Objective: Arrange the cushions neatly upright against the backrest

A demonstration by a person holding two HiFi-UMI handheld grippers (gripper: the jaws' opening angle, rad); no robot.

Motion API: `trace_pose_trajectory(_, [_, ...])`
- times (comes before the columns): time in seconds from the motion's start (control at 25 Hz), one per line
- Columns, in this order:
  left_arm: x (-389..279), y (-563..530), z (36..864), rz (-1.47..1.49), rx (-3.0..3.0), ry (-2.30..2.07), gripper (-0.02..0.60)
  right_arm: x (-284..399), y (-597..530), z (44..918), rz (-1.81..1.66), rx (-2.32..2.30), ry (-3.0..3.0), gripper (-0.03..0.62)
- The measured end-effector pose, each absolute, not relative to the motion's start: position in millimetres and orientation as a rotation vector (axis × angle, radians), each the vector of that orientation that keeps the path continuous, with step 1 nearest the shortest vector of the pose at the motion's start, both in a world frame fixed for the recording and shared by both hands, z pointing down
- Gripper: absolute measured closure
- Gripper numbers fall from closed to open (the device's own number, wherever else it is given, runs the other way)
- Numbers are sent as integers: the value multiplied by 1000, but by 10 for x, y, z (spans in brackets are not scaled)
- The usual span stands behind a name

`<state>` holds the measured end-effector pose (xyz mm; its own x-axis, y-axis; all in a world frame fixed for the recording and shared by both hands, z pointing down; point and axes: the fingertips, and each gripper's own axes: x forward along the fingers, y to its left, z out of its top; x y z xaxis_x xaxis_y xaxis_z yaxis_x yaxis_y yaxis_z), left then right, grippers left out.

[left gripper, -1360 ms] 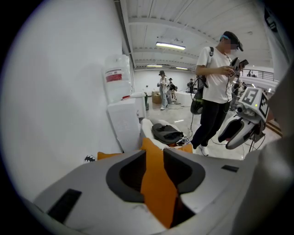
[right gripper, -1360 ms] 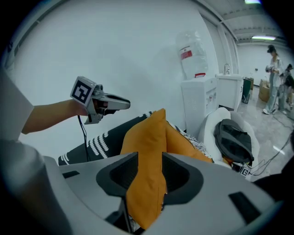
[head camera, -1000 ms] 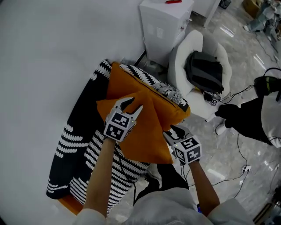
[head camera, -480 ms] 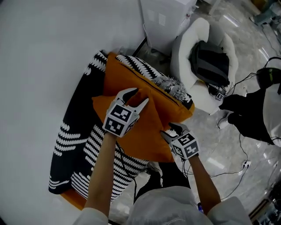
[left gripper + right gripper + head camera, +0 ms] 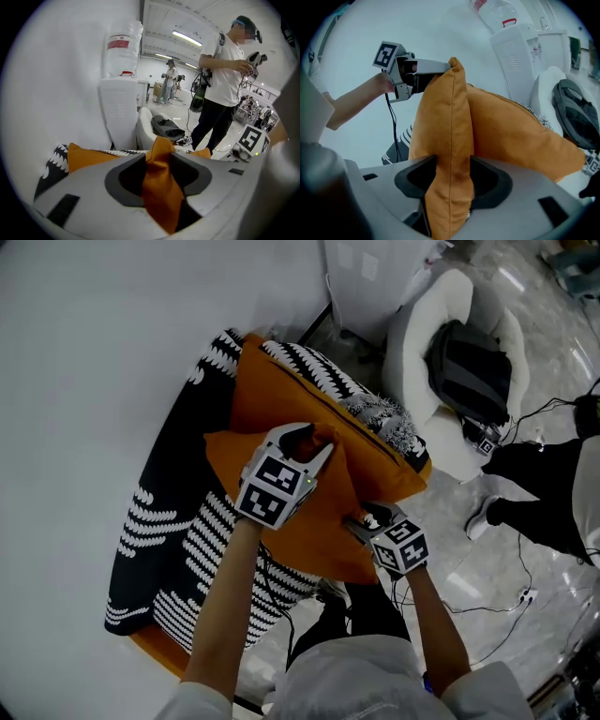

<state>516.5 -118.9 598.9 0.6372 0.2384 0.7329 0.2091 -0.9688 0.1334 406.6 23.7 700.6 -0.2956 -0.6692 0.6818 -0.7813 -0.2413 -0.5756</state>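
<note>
I hold one orange cushion [image 5: 323, 521] on edge above the sofa, between both grippers. My left gripper [image 5: 305, 439] has the cushion's [image 5: 159, 187] top corner pinched between its jaws, which have just been closing on the fabric. My right gripper [image 5: 366, 518] is shut on the lower seam edge of the cushion [image 5: 440, 140]. Its jaws have just been opening, and the fabric still fills the gap and touches both pads. A second orange cushion [image 5: 281, 399] leans behind the first, against the sofa's backrest [image 5: 216, 371]. The right gripper view shows the left gripper [image 5: 436, 70] at the top corner.
A black-and-white patterned throw [image 5: 159, 521] covers the sofa. A white water dispenser [image 5: 375, 277] stands beside it. A white armchair [image 5: 422, 334] holds a dark backpack [image 5: 464, 371]. A person [image 5: 220, 79] stands close on the right, and cables [image 5: 506, 596] trail over the glossy floor.
Both grippers have sunk toward the sofa with the orange cushion between them, the right one further. The cushion sits lower against the one behind it.
</note>
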Motion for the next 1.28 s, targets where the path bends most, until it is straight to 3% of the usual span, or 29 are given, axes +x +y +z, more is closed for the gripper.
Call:
trace_pose_trajectory(0.16, [5121, -1197, 6021, 1294, 2815, 378, 455, 4037, 168, 7048, 1585, 1758, -1900, 392])
trace_pose_trajectory(0.52, [4882, -1296, 5860, 1224, 2839, 231, 534, 3886, 55, 6941, 1459, 1755, -1985, 521])
trace_pose_trajectory(0.92, [4281, -1634, 5430, 1012, 2905, -74, 543, 3545, -147, 6563, 1329, 1709, -2131, 551])
trace_pose_trajectory(1.28, [3243, -1980, 4778, 764, 2962, -326, 545, 2946, -419, 6005, 1091, 1603, -2221, 551])
